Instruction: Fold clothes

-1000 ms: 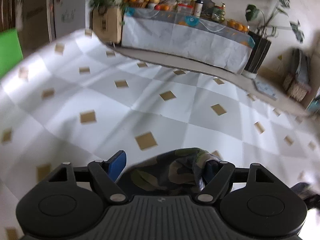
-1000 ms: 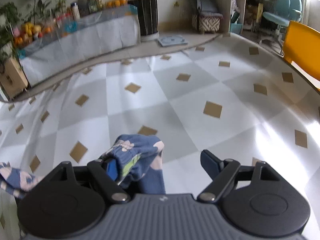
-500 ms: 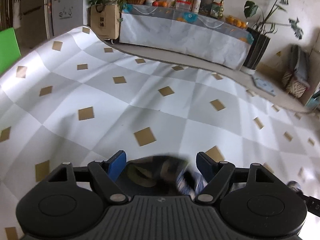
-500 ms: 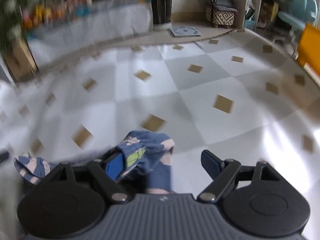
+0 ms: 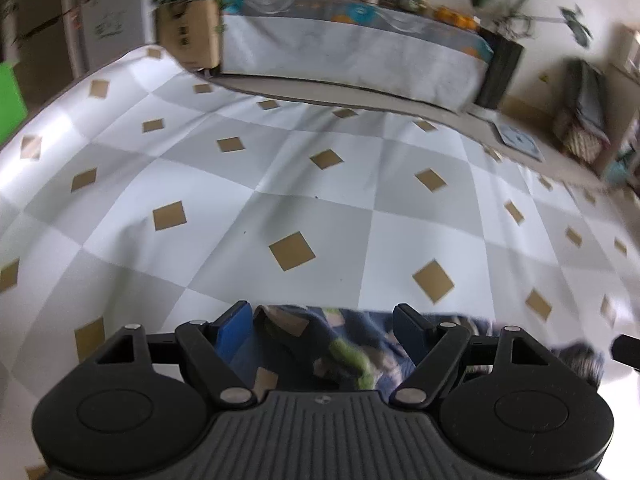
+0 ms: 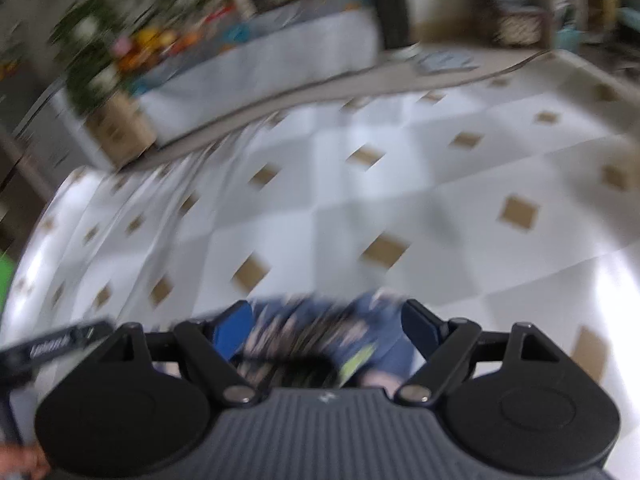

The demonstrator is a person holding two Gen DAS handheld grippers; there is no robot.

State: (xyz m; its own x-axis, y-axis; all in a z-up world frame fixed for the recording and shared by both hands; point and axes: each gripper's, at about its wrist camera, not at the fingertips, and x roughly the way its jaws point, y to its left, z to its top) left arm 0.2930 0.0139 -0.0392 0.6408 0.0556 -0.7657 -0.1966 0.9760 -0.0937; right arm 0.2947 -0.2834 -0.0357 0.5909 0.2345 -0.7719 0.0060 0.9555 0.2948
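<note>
We are holding both two-finger grippers over a crumpled navy patterned garment (image 5: 320,340) bunched at six o'clock, close beneath the left gripper (image 5: 320,320), whose blue-padded jaws are standing apart with cloth between them; we cannot tell whether they are pinching it. The right gripper (image 6: 326,320) is likewise spread over blurred blue fabric. The cloth's long axis is running three to nine o'clock, linking both tools. The checked grey-and-white tablecloth (image 5: 320,184) is stretching away toward twelve.

Both wrist cameras look forward and downward, close above the checkered tabletop (image 5: 320,184), facing the draped side table (image 5: 352,60); both views share it.
</note>
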